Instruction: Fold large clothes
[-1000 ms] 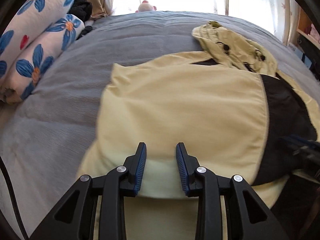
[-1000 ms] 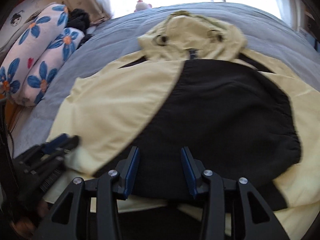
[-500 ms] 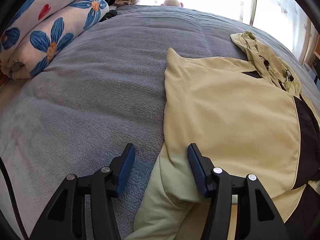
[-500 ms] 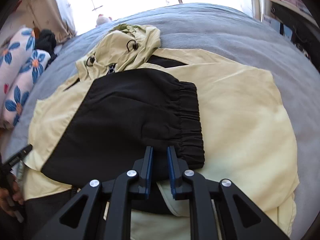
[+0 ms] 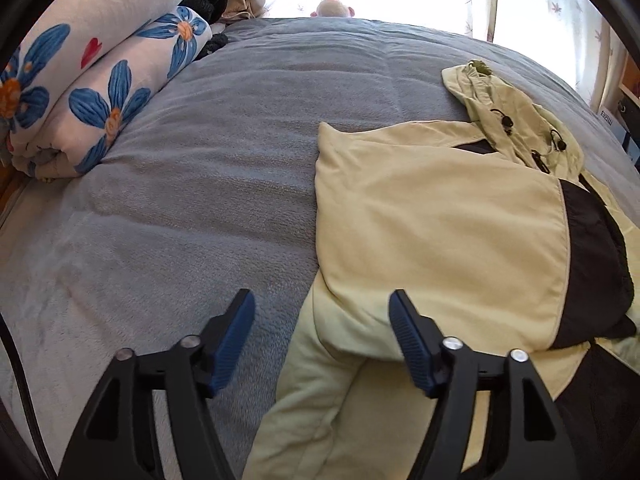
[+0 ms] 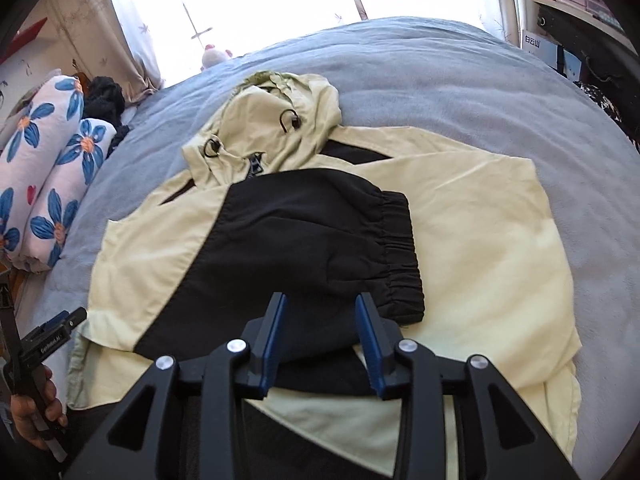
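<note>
A grey fleece blanket (image 5: 224,184) covers the bed and fills most of both views. On it lies the hooded jacket (image 6: 472,224), pale yellow with black panels, spread flat on the right half of the bed as the left wrist view shows it, hood (image 6: 276,128) toward the window. One black sleeve (image 6: 320,232) is folded across the chest, its elastic cuff (image 6: 400,256) resting on the yellow front. A yellow sleeve (image 5: 440,224) is folded over the body on the other side, and a further length of yellow cloth trails down toward the near edge of the bed. Rolled floral bedding (image 5: 100,76), white with blue flowers, sits at the far left edge of the blanket, with a dark garment behind it. A small pink plush toy (image 5: 334,6) stands by the bright window. The left gripper (image 5: 322,332) hovers over the jacket's left edge, jaws opening and wide apart, pinching nothing; cloth lies below the gap. The right gripper (image 6: 320,332) hovers over the black sleeve, jaws opening, pads clear of the fabric. A hand (image 6: 32,412) at the lower left of the right wrist view holds the other tool's handle.
</note>
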A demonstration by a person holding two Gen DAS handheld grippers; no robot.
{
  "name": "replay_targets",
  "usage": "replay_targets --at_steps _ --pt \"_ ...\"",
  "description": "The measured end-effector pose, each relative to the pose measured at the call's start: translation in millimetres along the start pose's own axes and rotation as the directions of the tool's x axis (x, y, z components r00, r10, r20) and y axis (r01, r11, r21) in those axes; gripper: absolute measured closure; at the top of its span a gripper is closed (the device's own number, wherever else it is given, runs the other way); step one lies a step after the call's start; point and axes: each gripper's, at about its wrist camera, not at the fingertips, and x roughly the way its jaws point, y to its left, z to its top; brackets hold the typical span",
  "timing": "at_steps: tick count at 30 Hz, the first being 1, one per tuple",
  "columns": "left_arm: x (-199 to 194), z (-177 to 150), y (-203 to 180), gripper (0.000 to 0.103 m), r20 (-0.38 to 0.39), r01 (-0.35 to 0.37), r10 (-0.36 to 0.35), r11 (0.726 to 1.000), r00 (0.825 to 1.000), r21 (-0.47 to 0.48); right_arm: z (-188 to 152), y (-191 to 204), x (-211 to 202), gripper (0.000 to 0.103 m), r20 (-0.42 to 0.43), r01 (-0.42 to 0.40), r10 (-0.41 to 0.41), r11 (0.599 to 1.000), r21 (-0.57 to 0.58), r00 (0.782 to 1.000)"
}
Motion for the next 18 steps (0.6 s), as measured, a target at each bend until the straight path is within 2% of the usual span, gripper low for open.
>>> replay_targets --at_steps 18 --pt "-81 -26 -37 0.029 0.032 0.054 -0.056 0.997 0.998 0.061 -15 20 -51 0.066 0.026 -0.016 0.018 0.998 -0.054 1.0"
